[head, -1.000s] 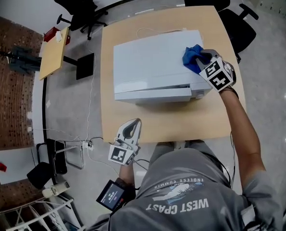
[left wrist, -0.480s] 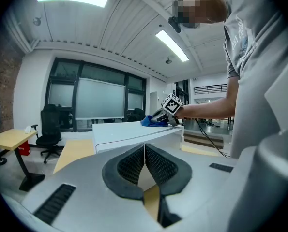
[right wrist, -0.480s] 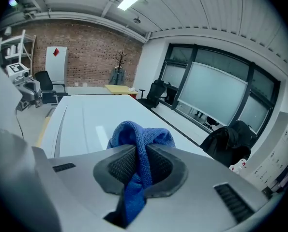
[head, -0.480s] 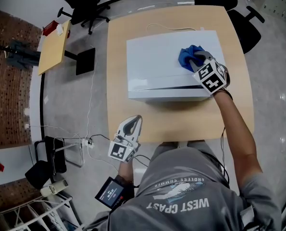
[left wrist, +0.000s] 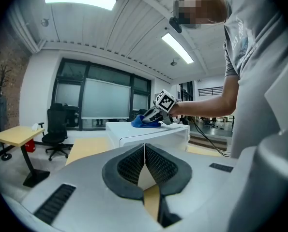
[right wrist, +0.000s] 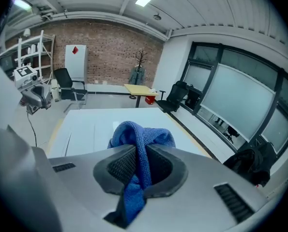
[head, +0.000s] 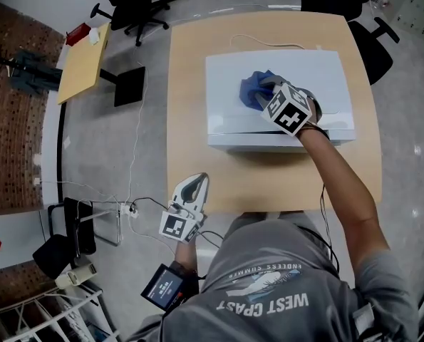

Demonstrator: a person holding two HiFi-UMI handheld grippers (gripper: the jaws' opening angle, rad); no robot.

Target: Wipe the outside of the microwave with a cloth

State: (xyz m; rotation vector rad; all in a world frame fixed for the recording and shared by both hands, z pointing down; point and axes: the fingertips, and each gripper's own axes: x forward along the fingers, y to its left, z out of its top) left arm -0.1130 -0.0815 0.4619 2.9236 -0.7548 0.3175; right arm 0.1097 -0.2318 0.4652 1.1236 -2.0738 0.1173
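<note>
A white microwave (head: 297, 77) stands on a light wooden table (head: 197, 120). My right gripper (head: 267, 91) is shut on a blue cloth (head: 253, 90) and presses it on the microwave's top, left of the middle. In the right gripper view the blue cloth (right wrist: 139, 144) bunches between the pads over the white top (right wrist: 90, 129). My left gripper (head: 192, 188) hangs low by the table's near edge, shut and empty. In the left gripper view its pads (left wrist: 156, 166) meet, and the microwave (left wrist: 148, 134) with the cloth (left wrist: 144, 122) lies ahead.
A white cable (head: 261, 43) runs behind the microwave. Black office chairs (head: 137, 6) stand beyond the table, and a small yellow side table (head: 83, 59) at the left. Cords and a power strip (head: 130, 212) lie on the floor at the left.
My right gripper has slid the blue cloth leftward across the microwave's top, from its right edge to left of the middle. The left gripper keeps its place by the table edge.
</note>
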